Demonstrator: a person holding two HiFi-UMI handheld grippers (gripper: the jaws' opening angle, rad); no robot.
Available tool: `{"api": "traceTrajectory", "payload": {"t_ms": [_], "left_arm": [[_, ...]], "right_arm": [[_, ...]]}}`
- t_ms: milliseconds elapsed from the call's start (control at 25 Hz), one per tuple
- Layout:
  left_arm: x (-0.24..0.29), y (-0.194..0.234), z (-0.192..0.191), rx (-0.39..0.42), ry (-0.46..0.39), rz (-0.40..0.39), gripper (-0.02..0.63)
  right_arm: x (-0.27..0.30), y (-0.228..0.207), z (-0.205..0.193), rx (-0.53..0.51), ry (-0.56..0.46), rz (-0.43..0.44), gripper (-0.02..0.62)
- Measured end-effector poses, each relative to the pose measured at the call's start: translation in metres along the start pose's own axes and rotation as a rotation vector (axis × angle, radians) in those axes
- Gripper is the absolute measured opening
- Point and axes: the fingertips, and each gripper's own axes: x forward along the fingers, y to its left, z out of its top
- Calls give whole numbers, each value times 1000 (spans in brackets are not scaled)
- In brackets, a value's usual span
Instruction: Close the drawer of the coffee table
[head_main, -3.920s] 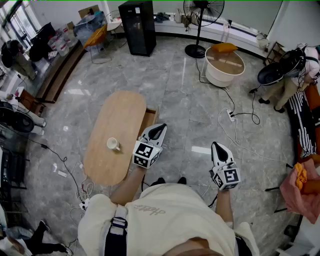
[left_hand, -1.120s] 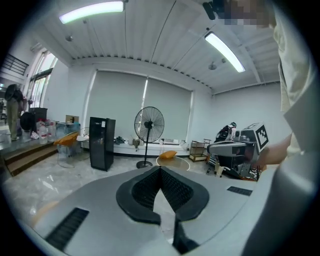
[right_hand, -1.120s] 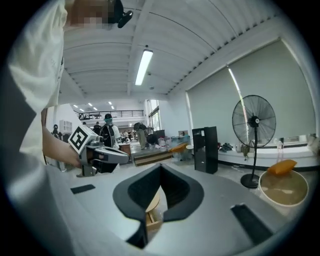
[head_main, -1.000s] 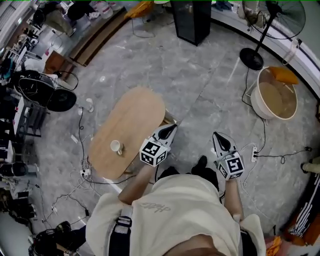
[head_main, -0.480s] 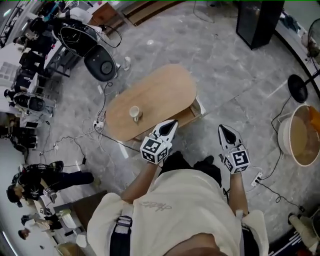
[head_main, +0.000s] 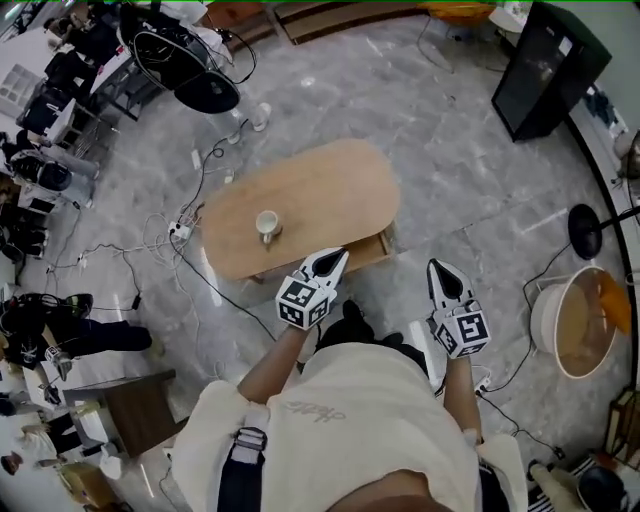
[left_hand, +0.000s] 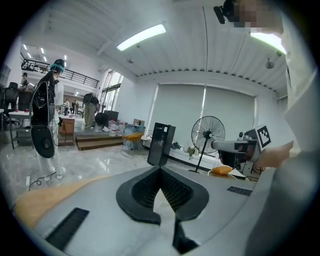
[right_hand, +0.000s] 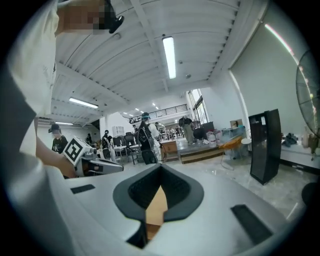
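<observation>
The oval wooden coffee table lies crosswise ahead of me, with a white cup on its top. Its drawer stands pulled out from the near long side, towards the right end. My left gripper is shut and empty, and its tip hovers by the drawer's left front corner. The right gripper is also shut and empty, over the floor a little right of the drawer. In the left gripper view the left gripper shows its pads meeting at the tip. The right gripper looks the same, with tan wood below it.
A black cabinet stands at the back right. A fan's base and a round tub are on the right. Cables and a power strip run along the floor left of the table, with a floor fan beyond.
I have walked round the table, which now lies across the view with its open drawer facing me. Both grippers have stayed shut in front of my body, closer to the drawer.
</observation>
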Motion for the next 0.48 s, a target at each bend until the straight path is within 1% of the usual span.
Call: {"api": "traceTrajectory", "payload": {"t_ms": [120,240,360,480], "left_arm": [[16,27,20,-12,-25,-13,0],[21,40,40,-12,-71,-58,2],[21,60,45,10,-77,-89,2],[17,90,36,27,-48,-69,2]], "right_arm": [[24,0,27,-13,-15,-32,-6],[46,10,36,-44,8,-34,-6],[70,19,35,-54,18,-39,-6],[98,28,33,-34,10,-18,-6]]}}
